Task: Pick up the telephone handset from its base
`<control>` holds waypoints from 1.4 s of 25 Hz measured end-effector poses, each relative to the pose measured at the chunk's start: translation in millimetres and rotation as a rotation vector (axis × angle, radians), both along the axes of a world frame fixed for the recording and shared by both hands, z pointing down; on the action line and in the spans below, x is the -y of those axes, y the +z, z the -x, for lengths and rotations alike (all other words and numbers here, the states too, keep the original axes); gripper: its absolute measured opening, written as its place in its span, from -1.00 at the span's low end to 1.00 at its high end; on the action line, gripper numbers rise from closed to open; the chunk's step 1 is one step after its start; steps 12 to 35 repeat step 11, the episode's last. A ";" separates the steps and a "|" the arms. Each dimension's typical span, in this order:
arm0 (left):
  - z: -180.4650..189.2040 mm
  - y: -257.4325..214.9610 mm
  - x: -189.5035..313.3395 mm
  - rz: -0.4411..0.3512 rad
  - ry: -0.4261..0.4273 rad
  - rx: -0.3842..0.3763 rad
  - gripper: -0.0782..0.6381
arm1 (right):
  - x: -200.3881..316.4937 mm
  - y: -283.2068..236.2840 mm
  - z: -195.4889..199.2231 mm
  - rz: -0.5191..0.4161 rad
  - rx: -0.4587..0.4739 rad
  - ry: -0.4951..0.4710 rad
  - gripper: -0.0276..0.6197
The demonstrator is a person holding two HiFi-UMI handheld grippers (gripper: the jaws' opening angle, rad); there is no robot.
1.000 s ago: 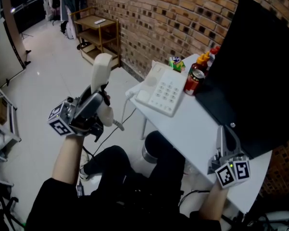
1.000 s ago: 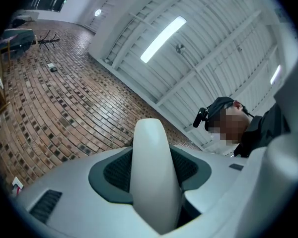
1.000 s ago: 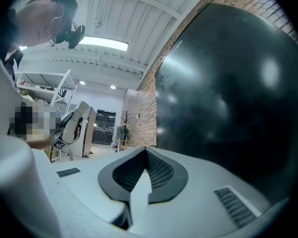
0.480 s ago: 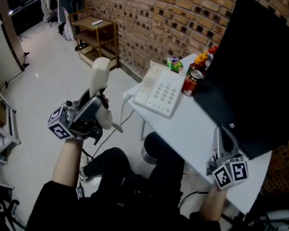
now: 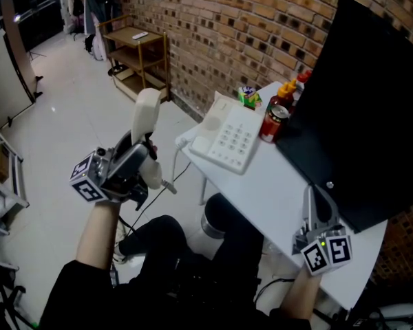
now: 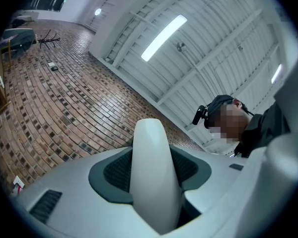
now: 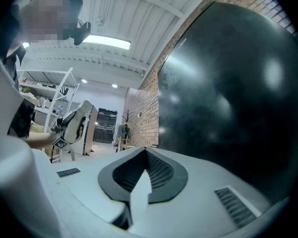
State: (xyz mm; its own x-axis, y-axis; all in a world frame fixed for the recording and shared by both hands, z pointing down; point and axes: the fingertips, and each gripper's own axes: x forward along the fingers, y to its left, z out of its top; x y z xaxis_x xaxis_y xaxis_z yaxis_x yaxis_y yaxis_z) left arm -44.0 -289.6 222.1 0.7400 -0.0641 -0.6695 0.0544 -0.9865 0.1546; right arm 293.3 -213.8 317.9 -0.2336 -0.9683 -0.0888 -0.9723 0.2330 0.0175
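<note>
phone base (image 5: 227, 137) at table (image 5: 275, 184) left corner | can (image 5: 273, 122) just right of it | bottles (image 5: 287, 93), packet (image 5: 248, 96) behind, far edge | panel (image 5: 372, 115) over right side | handset (image 5: 146, 108) off table, beyond left edge, in left gripper (image 5: 144, 146) | right gripper (image 5: 316, 196) at near edge

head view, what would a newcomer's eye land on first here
The white handset stands out first: lifted off its base, clamped in the left gripper above the floor at the view's left. Next comes the phone base with its keypad at the white table's far corner, beside a red can. A big black panel fills the right side, the shut right gripper near its lower edge.
</note>
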 end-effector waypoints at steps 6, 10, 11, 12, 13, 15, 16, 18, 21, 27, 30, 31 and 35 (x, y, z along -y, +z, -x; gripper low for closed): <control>-1.9 2.2 0.8 0.015 0.005 -0.007 -0.15 | -0.6 0.4 -0.9 -0.002 -0.003 0.004 -0.89; -6.6 4.1 3.1 0.016 -0.004 -0.001 -0.15 | -2.8 0.6 -4.6 -0.006 0.000 0.012 -0.89; -8.2 5.1 3.5 0.020 0.000 0.001 -0.15 | -3.6 0.6 -5.7 -0.006 0.001 0.014 -0.89; -8.2 5.1 3.5 0.020 0.000 0.001 -0.15 | -3.6 0.6 -5.7 -0.006 0.001 0.014 -0.89; -8.2 5.1 3.5 0.020 0.000 0.001 -0.15 | -3.6 0.6 -5.7 -0.006 0.001 0.014 -0.89; -8.2 5.1 3.5 0.020 0.000 0.001 -0.15 | -3.6 0.6 -5.7 -0.006 0.001 0.014 -0.89; -8.2 5.1 3.5 0.020 0.000 0.001 -0.15 | -3.6 0.6 -5.7 -0.006 0.001 0.014 -0.89; -8.2 5.1 3.5 0.020 0.000 0.001 -0.15 | -3.6 0.6 -5.7 -0.006 0.001 0.014 -0.89; -8.2 5.1 3.5 0.020 0.000 0.001 -0.15 | -3.6 0.6 -5.7 -0.006 0.001 0.014 -0.89; -8.2 5.1 3.5 0.020 0.000 0.001 -0.15 | -3.6 0.6 -5.7 -0.006 0.001 0.014 -0.89; -8.2 5.1 3.5 0.020 0.000 0.001 -0.15 | -3.6 0.6 -5.7 -0.006 0.001 0.014 -0.89; -8.2 5.1 3.5 0.020 0.000 0.001 -0.15 | -3.6 0.6 -5.7 -0.006 0.001 0.014 -0.89; -8.2 5.1 3.5 0.020 0.000 0.001 -0.15 | -3.6 0.6 -5.7 -0.006 0.001 0.014 -0.89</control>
